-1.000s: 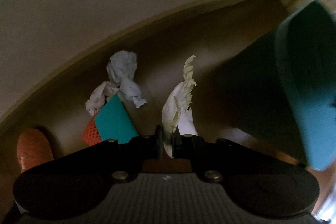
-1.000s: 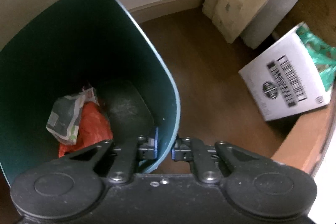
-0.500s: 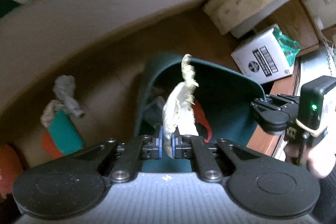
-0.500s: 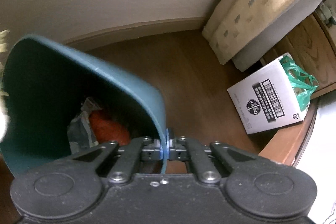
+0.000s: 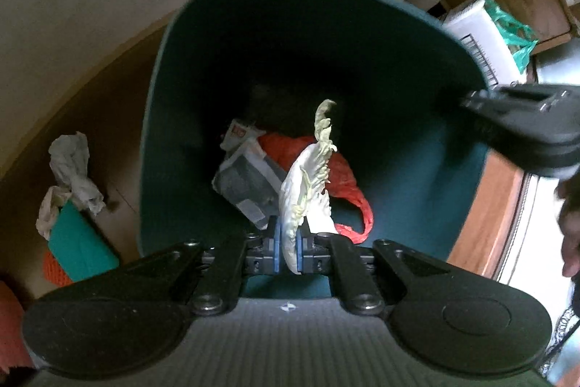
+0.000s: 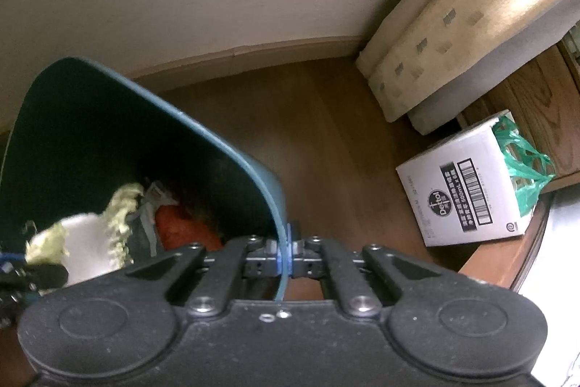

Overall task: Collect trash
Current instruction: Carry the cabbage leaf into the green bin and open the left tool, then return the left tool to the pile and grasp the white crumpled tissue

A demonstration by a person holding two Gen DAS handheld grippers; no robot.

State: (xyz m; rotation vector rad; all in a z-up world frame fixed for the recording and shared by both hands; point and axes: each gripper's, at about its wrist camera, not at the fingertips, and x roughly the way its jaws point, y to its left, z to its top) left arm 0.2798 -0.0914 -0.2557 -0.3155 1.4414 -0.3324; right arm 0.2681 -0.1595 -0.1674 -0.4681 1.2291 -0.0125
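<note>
Teal bin (image 5: 174, 118) holds red bag (image 5: 340, 169), wrappers (image 5: 246, 180). Left gripper (image 5: 288, 251) pinches cabbage leaf (image 5: 308, 191) above opening; right gripper (image 6: 284, 260) clamps bin rim (image 6: 253, 169).

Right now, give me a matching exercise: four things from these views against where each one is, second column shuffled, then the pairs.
Things:
1. cabbage leaf
2. bin rim
3. red bag
4. crumpled tissue

Places:
A. on the floor beside the bin
B. pinched in the right gripper
C. lying inside the bin
D. pinched in the left gripper

Pairs: 1-D, 2-B, 3-C, 4-A
</note>
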